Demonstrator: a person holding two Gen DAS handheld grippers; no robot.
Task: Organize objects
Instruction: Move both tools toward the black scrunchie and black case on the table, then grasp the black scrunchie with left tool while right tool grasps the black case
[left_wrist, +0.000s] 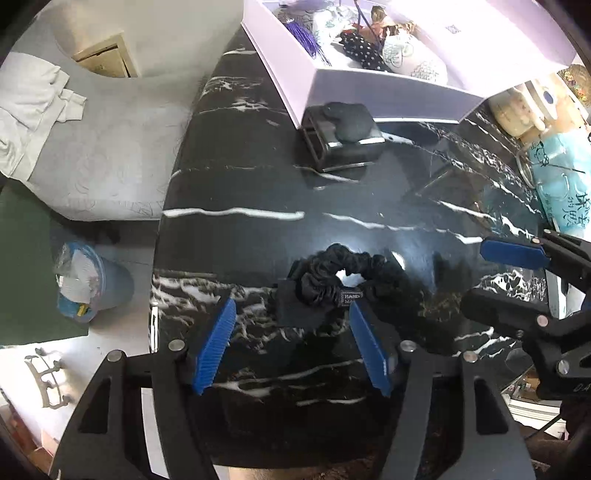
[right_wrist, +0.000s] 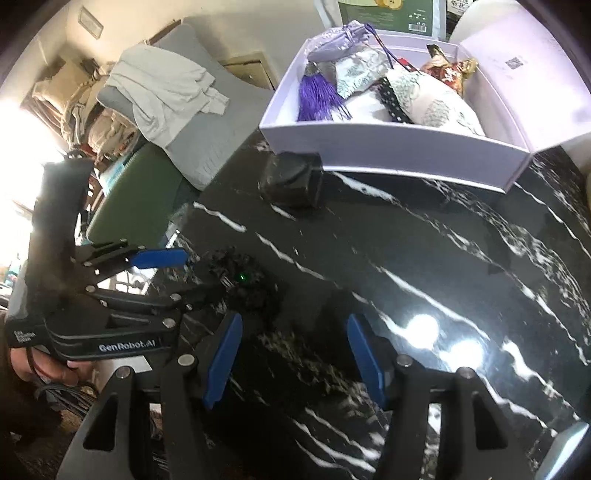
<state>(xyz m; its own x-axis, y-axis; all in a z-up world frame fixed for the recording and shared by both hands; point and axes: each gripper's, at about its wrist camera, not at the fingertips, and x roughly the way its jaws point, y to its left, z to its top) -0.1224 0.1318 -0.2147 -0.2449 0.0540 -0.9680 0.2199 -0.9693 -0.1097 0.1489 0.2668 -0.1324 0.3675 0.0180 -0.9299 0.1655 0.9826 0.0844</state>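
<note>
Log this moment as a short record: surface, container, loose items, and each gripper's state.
surface: black marble table with white veins
container: open white box at the table's far side, holding a purple tassel and patterned pouches
loose items: black scrunchie in the middle; small dark case against the box's front wall
left gripper: open, above the scrunchie, not gripping it
right gripper: open, over bare table, nothing between the jaws

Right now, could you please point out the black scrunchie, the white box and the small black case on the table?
black scrunchie (left_wrist: 332, 275): left wrist view, on its ruffled fabric loop.
white box (right_wrist: 388, 153): right wrist view, on its near outer wall.
small black case (left_wrist: 341, 138): left wrist view, on its top.
</note>
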